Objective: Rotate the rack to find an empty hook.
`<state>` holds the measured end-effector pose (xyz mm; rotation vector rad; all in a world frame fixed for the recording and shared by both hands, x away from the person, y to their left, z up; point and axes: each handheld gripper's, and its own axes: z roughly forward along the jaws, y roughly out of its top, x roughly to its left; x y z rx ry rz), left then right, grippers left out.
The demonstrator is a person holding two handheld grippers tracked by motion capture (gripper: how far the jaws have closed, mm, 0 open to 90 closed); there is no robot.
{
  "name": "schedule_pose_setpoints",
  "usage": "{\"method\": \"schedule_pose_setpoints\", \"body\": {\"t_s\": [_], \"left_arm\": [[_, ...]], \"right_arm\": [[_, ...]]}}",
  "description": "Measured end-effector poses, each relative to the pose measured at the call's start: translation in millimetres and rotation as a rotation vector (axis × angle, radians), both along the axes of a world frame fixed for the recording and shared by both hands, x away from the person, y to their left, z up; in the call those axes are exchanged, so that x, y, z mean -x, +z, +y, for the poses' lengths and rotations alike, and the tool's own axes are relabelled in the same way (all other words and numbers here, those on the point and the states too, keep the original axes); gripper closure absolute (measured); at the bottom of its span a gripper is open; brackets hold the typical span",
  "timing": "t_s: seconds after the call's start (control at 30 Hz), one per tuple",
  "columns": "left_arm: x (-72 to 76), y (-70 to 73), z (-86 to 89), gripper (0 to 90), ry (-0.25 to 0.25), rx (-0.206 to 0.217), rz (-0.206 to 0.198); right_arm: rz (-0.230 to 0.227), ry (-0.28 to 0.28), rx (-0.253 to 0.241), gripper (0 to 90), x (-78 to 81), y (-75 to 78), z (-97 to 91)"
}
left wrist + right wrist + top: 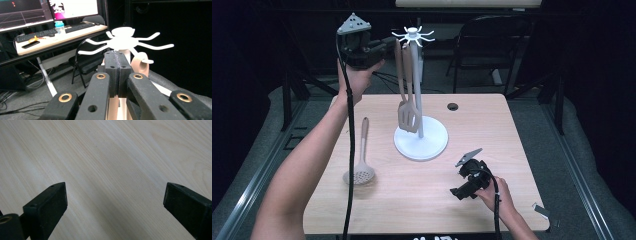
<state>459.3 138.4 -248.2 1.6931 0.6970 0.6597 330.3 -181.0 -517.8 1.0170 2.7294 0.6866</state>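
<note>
A white utensil stand (420,135) with hook arms (125,41) at its top stands mid-table. Two beige utensils hang from it, one a slotted spatula (408,116); a handle's loop (140,65) sits on a hook. My left gripper (384,47) is raised beside the hanging handles near the hooks. Its pads (117,75) are pressed together, shut, with a beige handle just behind them; I cannot tell whether they pinch it. A beige skimmer (360,170) lies on the table to the left. My right gripper (463,189) rests low at the front right, open (115,200) over bare wood.
The light wood table (492,125) has a small round hole (453,106) at its back edge. A black folding chair (484,45) stands behind the table. A desk with monitors, a keyboard and a bottle (60,27) is farther back. A cable (350,150) trails from the left gripper.
</note>
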Motion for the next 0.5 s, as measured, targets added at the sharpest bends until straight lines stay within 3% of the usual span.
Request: {"method": "schedule_pose_setpoints", "body": {"t_s": [0.3,0.5], "left_arm": [[-9.5,-0.7,2.4,90.0,0.029,0.003,0.012],[0.6,-2.0,6.9,90.0,0.017,0.04,-0.004]], "right_arm": [[-0.001,-0.018,-0.021,4.9,0.9,-2.7,1.1],[-0.006,0.002,0.003,4.9,0.4,-1.2,0.0]]}}
